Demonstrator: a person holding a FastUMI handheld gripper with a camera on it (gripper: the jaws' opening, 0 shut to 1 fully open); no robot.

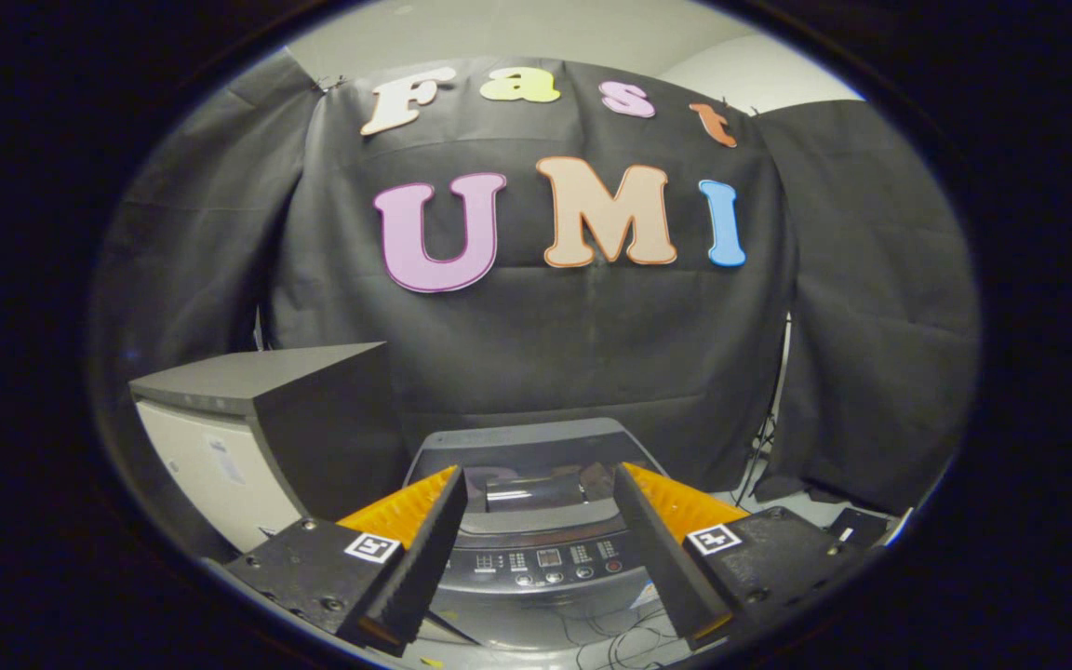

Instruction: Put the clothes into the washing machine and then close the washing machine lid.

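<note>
Grey and glossy, the washing machine (536,521) stood beyond the gripper (536,521), its lid seemingly shut, beside a dark-topped cabinet (257,419). The jaws hung wide apart, holding nothing; the clothes could not be made out. Any loading risked fouling a closed lid or the floor cables (620,633).

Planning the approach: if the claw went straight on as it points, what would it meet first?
Probably the grey top-loading washing machine, seen between the open, empty claw fingers; depth is unclear.
</note>
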